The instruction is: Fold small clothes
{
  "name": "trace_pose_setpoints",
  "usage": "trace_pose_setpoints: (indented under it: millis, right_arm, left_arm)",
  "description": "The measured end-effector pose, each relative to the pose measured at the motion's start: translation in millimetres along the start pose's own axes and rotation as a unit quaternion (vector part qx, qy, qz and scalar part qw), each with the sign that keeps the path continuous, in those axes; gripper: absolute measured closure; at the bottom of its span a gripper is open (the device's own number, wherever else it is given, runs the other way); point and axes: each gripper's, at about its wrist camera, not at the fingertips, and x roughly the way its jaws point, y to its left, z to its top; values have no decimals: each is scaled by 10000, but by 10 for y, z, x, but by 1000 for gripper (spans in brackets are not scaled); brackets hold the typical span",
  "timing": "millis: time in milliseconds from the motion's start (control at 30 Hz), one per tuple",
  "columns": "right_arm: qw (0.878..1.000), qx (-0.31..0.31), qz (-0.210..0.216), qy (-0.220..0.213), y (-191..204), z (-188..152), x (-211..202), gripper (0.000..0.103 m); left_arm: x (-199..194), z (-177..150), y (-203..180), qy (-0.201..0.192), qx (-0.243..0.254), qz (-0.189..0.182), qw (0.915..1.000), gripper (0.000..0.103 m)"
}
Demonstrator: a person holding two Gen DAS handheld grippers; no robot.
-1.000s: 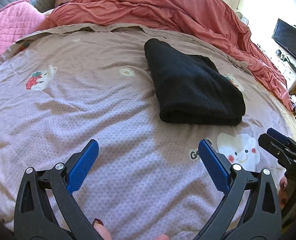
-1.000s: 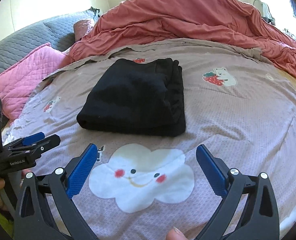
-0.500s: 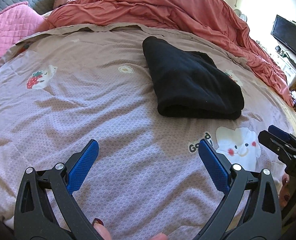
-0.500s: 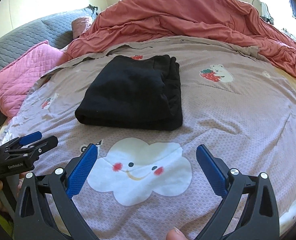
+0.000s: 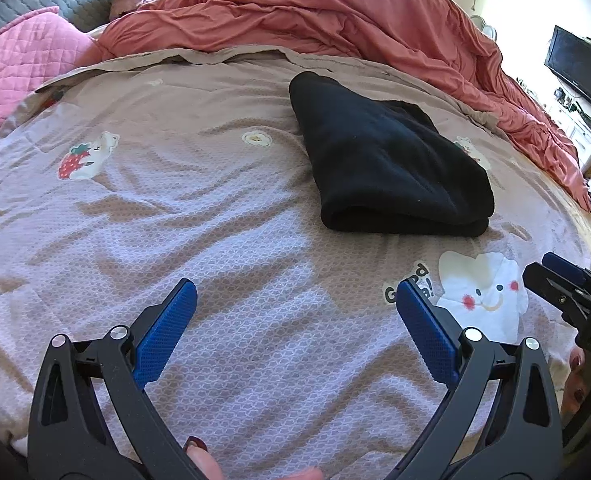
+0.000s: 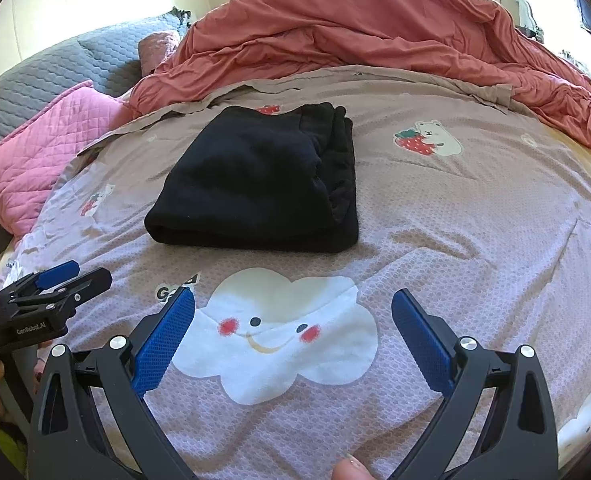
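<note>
Sunlit and rumpled, a mauve bedspread printed with cloud and strawberry cartoons (image 6: pixel 475 216) is spread over the bed, with a heaped terracotta duvet (image 6: pixel 375 28) behind it and a pink quilted pillow (image 6: pixel 43 152) at one side. A black knitted garment (image 6: pixel 255 180), folded into a compact rectangle, is laid flat near the middle of the bedspread, apparently set there as a finished fold, its thick folded edge turned toward both cameras. The left gripper (image 5: pixel 293 328) is held low over bare fabric, well short of the garment, with its blue-padded jaws spread wide and nothing between them. The right gripper (image 6: pixel 293 332) is posed likewise above the white smiling cloud print (image 6: pixel 291 328), released and empty. Neither is touching the garment; the folding is judged complete.
</note>
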Motion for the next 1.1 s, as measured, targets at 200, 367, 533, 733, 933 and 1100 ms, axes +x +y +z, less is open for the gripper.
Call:
trace_pose_setpoints:
  millis: [200,367,533,733,933,1100]
  right_arm:
    - [10000,17,-22,1,-12,5,-26,5]
    - [10000,9,-33,0,-9,8,-42,5]
    - [10000,14,-24,12,-15,14,-47,5]
    - [10000,10,-31,24,-18,18,-54,5]
    - [10000,24,-41,32,-13,11,-75,5]
    - [10000,4,-49,43,0,-13,-78,5]
  left_arm:
    - [-4,3,6,0,-11,44,10000,10]
    - [-14,-4,1,-6,-2,60,10000,10]
    - [-18,-10,-4,2,-3,66,10000,10]
    - [-25,-13,-10,-3,4,69,10000,10]
    - [-29,-10,-13,1,13,75,10000,10]
    - [-53,-10,-16,-3,2,92,10000,10]
